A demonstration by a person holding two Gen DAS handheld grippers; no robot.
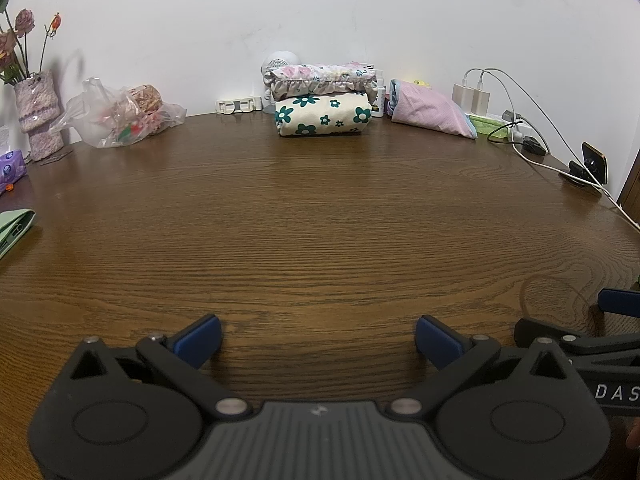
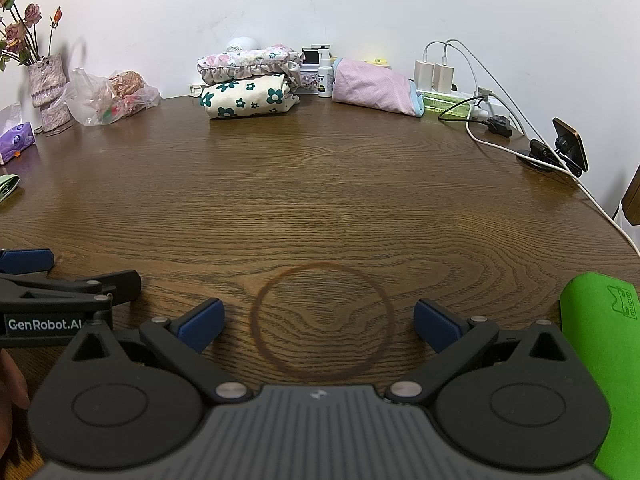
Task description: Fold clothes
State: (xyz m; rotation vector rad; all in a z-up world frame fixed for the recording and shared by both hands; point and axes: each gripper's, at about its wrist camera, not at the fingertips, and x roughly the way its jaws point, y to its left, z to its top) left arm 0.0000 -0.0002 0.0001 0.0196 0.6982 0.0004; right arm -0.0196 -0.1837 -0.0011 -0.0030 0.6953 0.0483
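Two folded garments are stacked at the back of the brown wooden table (image 1: 320, 220): a cream one with green flowers (image 1: 323, 119) (image 2: 248, 100) below and a pastel floral ruffled one (image 1: 322, 79) (image 2: 248, 63) on top. A folded pink garment (image 1: 430, 110) (image 2: 376, 86) leans beside them on the right. My left gripper (image 1: 319, 342) hovers open over the near table, nothing between its blue pads. My right gripper (image 2: 319, 325) is also open and empty, above a dark ring stain (image 2: 320, 320). Each gripper shows at the edge of the other's view.
A vase of dried flowers (image 1: 38, 116), a plastic bag (image 1: 124, 116) and a purple packet (image 1: 12, 166) sit at back left. Chargers (image 1: 472, 98), cables (image 1: 532, 152) and a phone on a stand (image 1: 594, 162) line the right. A green mat (image 2: 604, 360) lies near right.
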